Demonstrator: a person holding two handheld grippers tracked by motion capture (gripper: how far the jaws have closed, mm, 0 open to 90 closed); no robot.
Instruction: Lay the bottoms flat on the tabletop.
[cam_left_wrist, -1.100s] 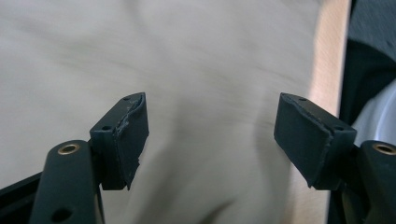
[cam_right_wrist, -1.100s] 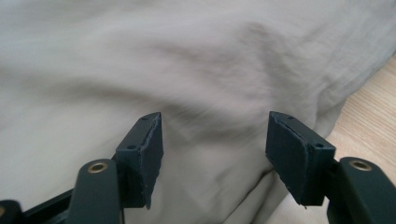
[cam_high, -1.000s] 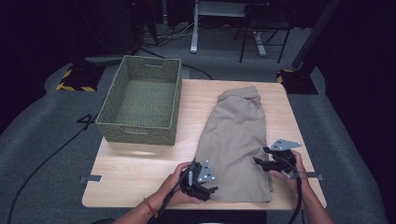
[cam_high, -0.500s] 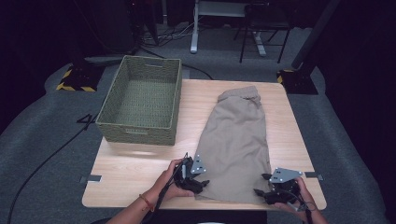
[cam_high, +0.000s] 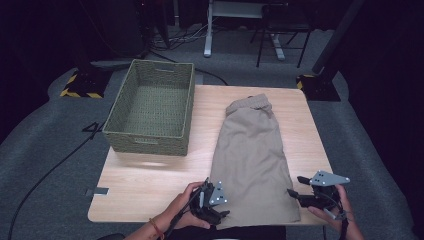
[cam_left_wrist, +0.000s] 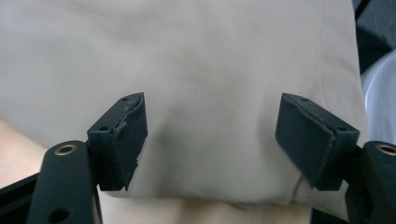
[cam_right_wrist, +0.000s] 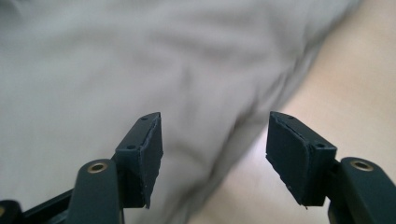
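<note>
Here, seen from above, a light wooden bench (cam_high: 150, 185) stands on grey carpet in a dark room. A pair of folded beige trousers (cam_high: 252, 160) lies flat along the right half of the bench, the gathered waistband at the far end and the hem at the near edge, close to the person. To the left of the trousers, well apart from them, sits a green woven basket (cam_high: 152, 107) with nothing visible inside it.

The person's hands come in from the bottom edge, each holding a black gripper. The left gripper (cam_high: 220, 212) is at the near left corner of the trousers, right over the hem. In the left gripper view its jaws stand wide apart with beige cloth spread between and beyond them, and the hem edge runs just below the jaw tips, with pale bench showing under it. Nothing is clamped.

The right gripper (cam_high: 295, 187) is at the near right side of the trousers, its tips pointing left at the cloth's side edge. In the right gripper view, which is somewhat blurred, the jaws are likewise apart and hold nothing; the cloth lies behind the left jaw and the bare bench behind the right jaw, so the fabric edge runs between them.
</note>
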